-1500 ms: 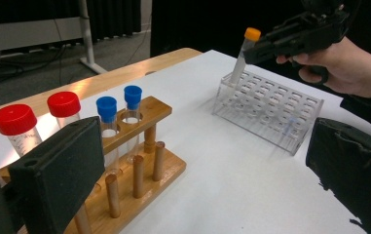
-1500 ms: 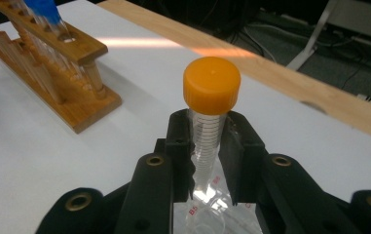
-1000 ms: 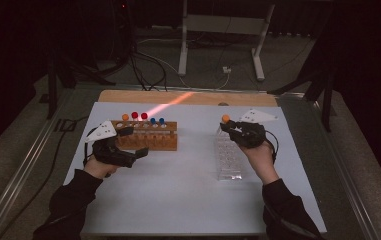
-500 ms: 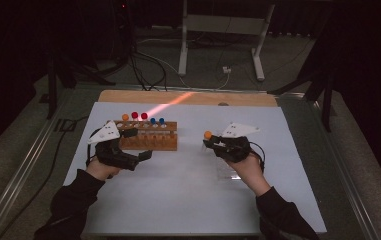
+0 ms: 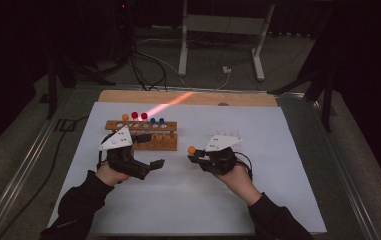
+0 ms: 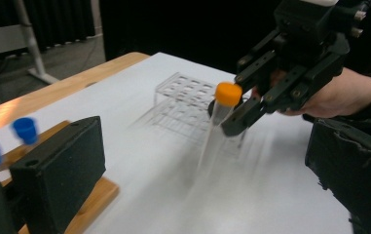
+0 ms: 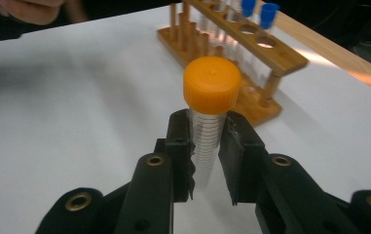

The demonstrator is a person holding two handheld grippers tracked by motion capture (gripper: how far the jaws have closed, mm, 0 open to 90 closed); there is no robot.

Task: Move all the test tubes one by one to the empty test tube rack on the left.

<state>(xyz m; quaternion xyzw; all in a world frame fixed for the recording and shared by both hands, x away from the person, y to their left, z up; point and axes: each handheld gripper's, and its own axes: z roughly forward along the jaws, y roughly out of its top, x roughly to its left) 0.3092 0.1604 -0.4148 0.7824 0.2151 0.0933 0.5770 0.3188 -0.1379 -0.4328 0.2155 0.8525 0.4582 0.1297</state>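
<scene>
My right gripper (image 7: pixel 206 127) is shut on a clear graduated tube with an orange cap (image 7: pixel 211 84), gripped just below the cap and held upright. In the high view that tube (image 5: pixel 192 149) hangs over the white table between the two hands. A wooden rack (image 5: pixel 154 143) stands at the back left and holds tubes with orange, red and blue caps (image 5: pixel 134 115). My left gripper (image 5: pixel 150 150) sits just in front of the rack, open, with nothing between its jaws. The left gripper view shows the right gripper (image 6: pixel 251 105) with the tube (image 6: pixel 227 95).
A clear plastic rack (image 6: pixel 185 95) stands on the white tabletop (image 5: pixel 178 200), behind the right gripper. A wooden strip (image 5: pixel 188 97) runs along the table's far edge. Metal rails border both sides, and cables and a stand lie on the dark floor beyond.
My right gripper has carried the orange-capped tube leftward and lower, from over the clear rack towards the table's middle. My left gripper has shifted slightly to the right.
</scene>
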